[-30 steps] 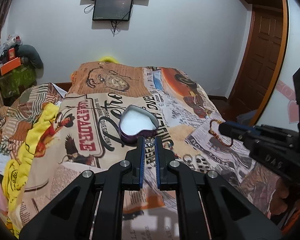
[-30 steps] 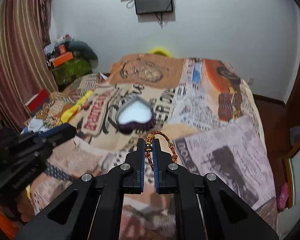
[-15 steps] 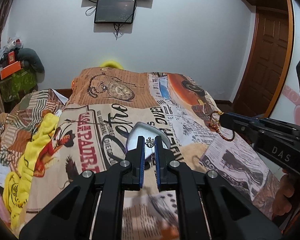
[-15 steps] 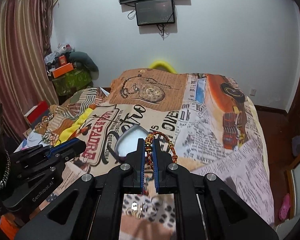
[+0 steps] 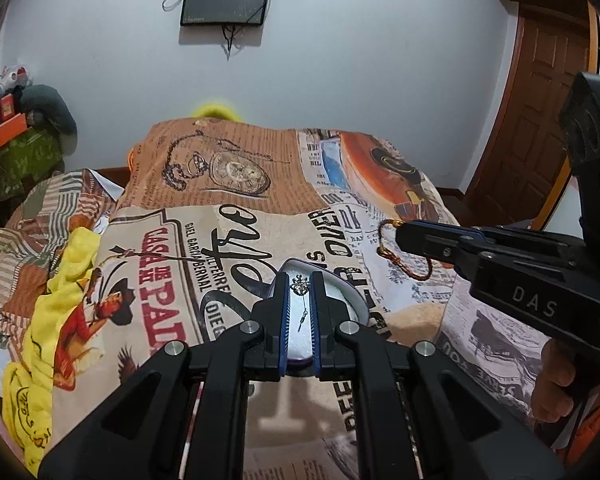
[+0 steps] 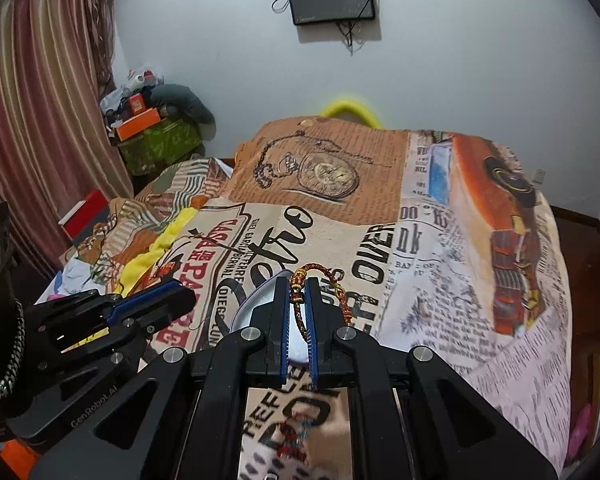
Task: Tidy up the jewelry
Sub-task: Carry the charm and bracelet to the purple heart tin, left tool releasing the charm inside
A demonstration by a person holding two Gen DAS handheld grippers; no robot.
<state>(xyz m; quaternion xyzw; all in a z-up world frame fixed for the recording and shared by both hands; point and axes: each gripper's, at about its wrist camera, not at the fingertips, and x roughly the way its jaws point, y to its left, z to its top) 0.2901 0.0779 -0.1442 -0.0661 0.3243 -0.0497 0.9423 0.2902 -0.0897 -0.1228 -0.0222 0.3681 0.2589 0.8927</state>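
My left gripper is shut on a small silver earring whose hook hangs between the fingers. It is held over a heart-shaped jewelry box with a white lining on the bed. My right gripper is shut on a red and gold braided bracelet, also above the box. In the left wrist view the right gripper sits to the right with the bracelet dangling. In the right wrist view the left gripper is at the left.
The bed is covered with a printed newspaper-pattern sheet. A yellow cloth lies along its left side. A wooden door stands at the right. Boxes and clutter are piled by the curtain at the left.
Both grippers have moved forward and lower over the heart box, still holding their pieces. The box now sits partly under the fingertips in both views.
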